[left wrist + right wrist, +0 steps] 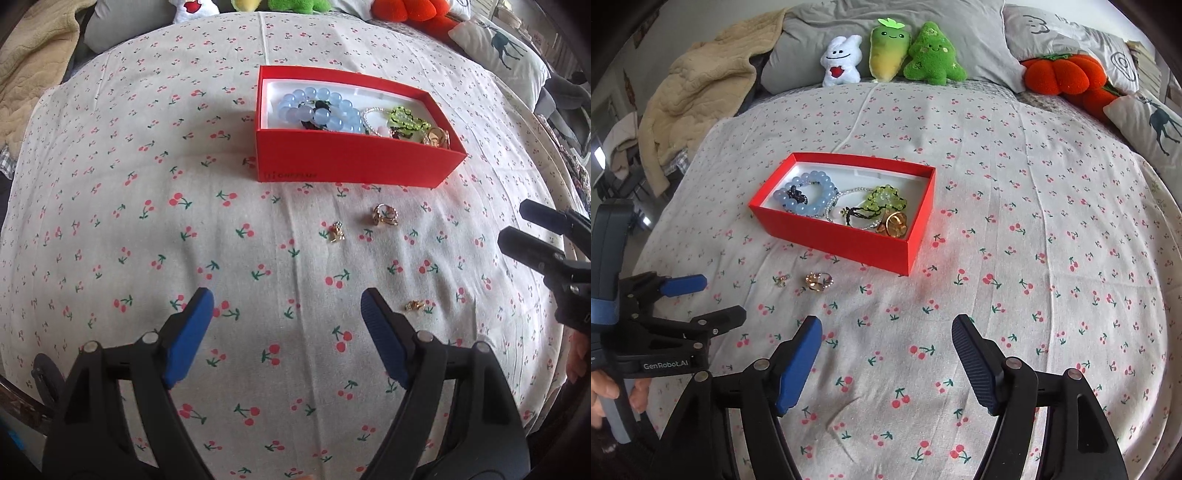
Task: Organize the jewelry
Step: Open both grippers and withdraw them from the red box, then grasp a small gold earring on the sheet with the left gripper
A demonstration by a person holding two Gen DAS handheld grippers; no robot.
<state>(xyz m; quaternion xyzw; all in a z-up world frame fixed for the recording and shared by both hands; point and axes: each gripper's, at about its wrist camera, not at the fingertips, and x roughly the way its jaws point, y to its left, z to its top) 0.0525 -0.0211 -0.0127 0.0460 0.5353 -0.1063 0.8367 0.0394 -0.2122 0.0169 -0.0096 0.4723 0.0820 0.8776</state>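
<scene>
A red box [354,158] [827,236] on the cherry-print bedsheet holds a blue bead bracelet [321,109] [807,192], a green bead bracelet [408,118] [886,195], a clear bead bracelet and gold pieces [894,223]. In front of the box lie a gold ring cluster [385,215] [818,281], a small gold piece [337,232] [782,280], and a third gold piece [415,305] near my left gripper's right finger. My left gripper [287,308] [716,299] is open and empty above the sheet. My right gripper [886,334] [517,225] is open and empty.
Plush toys [886,51] and an orange plush pumpkin [1060,75] line the head of the bed with grey pillows [1071,33]. A beige blanket [701,96] is heaped at the far left. A deer-print cushion [1148,122] lies at the right.
</scene>
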